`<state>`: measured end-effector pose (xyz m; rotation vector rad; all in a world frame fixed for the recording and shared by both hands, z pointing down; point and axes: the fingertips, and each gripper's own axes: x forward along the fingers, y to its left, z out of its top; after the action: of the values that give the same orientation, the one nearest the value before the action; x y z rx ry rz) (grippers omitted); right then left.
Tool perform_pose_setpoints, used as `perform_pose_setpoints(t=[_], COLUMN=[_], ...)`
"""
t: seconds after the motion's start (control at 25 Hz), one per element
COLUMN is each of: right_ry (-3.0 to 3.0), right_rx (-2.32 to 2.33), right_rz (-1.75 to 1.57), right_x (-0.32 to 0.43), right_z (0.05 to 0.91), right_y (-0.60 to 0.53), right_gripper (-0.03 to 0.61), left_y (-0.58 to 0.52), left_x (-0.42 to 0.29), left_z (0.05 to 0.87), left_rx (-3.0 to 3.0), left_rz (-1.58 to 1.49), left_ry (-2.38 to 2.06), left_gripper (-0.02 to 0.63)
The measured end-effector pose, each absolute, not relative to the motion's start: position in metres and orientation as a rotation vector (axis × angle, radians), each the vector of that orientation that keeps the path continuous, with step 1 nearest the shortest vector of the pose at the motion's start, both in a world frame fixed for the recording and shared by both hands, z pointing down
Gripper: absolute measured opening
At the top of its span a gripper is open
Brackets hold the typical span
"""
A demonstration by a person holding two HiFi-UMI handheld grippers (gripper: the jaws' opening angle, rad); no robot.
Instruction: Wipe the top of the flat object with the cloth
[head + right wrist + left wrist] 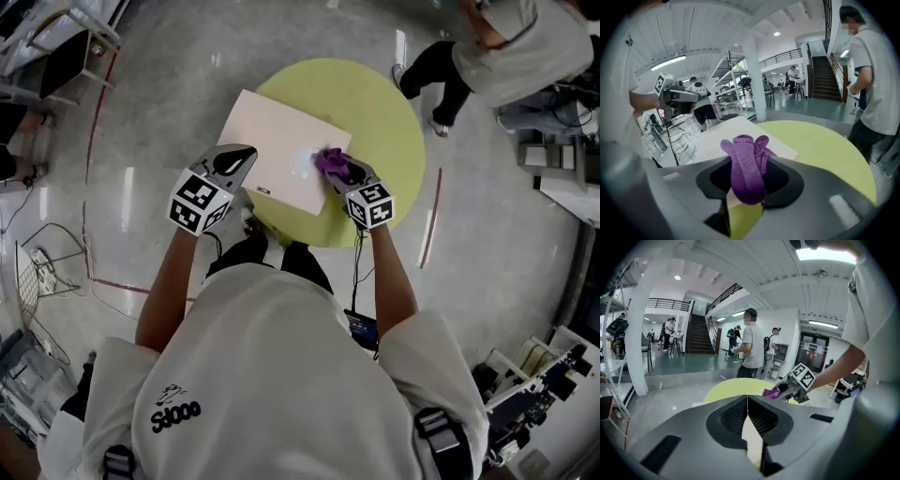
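Note:
A pale beige flat board (277,141) lies on a round yellow-green table (384,103) and overhangs its left edge. My right gripper (342,172) is shut on a purple cloth (330,163), which rests on the board near its right front corner. In the right gripper view the cloth (746,159) bulges out between the jaws of that gripper (747,180), above the board (726,133). My left gripper (242,161) sits at the board's left front edge. Its jaws (747,401) meet with nothing between them. A pale shiny patch (305,159) shows beside the cloth.
A person (487,47) stands at the table's far right side. A wire basket (42,267) sits on the floor at the left, and a rack (56,42) at the upper left. Equipment and cables (553,159) crowd the right side.

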<state>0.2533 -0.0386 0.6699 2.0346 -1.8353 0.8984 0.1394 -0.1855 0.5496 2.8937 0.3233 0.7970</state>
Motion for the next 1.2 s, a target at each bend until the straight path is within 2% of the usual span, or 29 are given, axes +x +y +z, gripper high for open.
perform_pose_setpoints(t=[0.24,0.4,0.56,0.92,1.2], right_ry=[-1.708,-1.691,-1.745,-1.928,-2.006], right_rx=[2.17,2.206,2.205,1.914,1.758], right_rz=[0.885,0.938,0.983,1.118,1.176], right_x=[0.342,0.356,0.326,0.194,0.153], right_z=[0.669,0.668,0.666,0.67,0.675], right_y=[-0.063,-0.059,-0.031,0.025,0.041], right_gripper=[0.163,0.164,0.164,0.164,0.164], left_y=[-0.188,-0.183,-0.172,-0.146,-0.126], left_x=[0.133,0.136,0.146,0.164,0.181], left_z=[0.552,0.552,0.551,0.549,0.551], left_rx=[2.901,2.903,2.902,2.914,2.923], left_rz=[0.843,0.854,0.851,0.87,0.862], left_ry=[0.277,0.261,0.264,0.339,0.426], left_gripper=[0.006,0.006,0.006,0.006,0.006])
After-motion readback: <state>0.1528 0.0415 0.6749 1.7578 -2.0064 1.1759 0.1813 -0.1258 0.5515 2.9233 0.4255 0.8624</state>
